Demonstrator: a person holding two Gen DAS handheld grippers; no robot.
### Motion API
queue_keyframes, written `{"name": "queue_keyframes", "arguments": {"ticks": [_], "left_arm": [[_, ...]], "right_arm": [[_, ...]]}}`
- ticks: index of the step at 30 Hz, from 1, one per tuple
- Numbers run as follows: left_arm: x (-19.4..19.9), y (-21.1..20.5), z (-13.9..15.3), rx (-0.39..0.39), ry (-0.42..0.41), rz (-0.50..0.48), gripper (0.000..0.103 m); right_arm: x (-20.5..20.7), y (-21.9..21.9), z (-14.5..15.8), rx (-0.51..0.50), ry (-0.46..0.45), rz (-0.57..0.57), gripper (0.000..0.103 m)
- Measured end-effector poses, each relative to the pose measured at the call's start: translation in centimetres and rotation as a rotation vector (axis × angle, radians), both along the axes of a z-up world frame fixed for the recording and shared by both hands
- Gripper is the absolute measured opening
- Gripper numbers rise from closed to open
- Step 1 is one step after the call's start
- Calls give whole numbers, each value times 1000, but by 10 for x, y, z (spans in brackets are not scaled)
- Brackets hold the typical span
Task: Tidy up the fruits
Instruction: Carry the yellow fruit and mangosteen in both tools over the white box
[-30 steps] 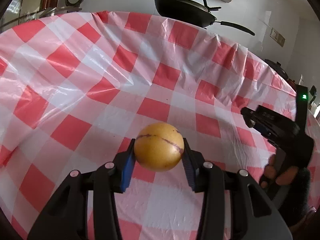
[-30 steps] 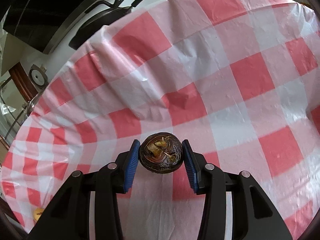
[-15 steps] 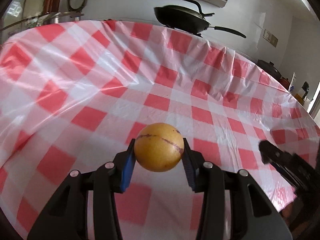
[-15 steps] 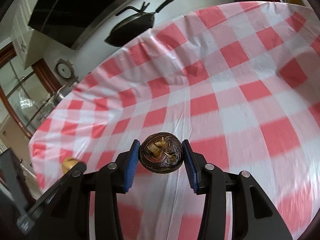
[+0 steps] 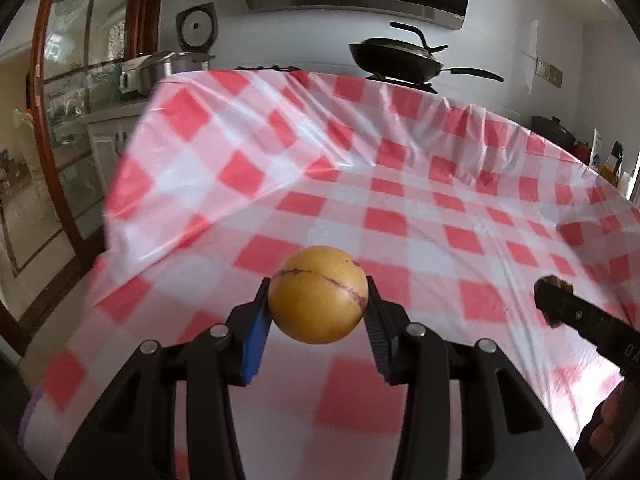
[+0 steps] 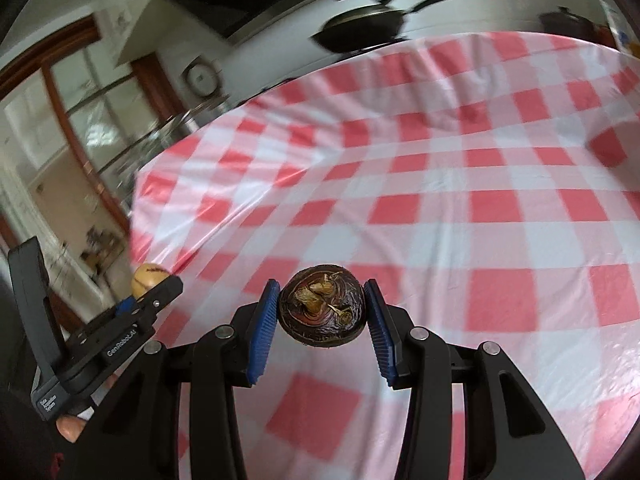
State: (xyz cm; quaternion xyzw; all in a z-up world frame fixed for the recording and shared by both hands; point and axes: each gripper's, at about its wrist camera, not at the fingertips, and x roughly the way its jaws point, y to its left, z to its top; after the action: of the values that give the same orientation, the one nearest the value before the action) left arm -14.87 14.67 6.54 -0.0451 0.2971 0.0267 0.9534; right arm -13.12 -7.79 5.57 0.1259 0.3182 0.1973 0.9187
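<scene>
Yellow passion fruit [image 5: 318, 295], round and marked with a thin purple line, sits clamped between the pads of the left gripper [image 5: 317, 322], held above the red-and-white checked tablecloth [image 5: 400, 208]. The right gripper [image 6: 322, 316] is closed on a dark brown mangosteen [image 6: 322, 312], its dried calyx facing the camera, also above the cloth. A black wok [image 5: 396, 60] stands on the stove behind.
</scene>
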Motion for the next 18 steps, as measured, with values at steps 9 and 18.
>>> {"name": "queue_keyframes", "arguments": {"ticks": [9,18], "left_arm": [[-54,62,-5,24,9,104,44],[-119,128,-2,57,-24,248,44]], "right_arm": [[-44,86,8,-114,-52,235,43],[-91,165,-3,-228,-73,486,43]]}}
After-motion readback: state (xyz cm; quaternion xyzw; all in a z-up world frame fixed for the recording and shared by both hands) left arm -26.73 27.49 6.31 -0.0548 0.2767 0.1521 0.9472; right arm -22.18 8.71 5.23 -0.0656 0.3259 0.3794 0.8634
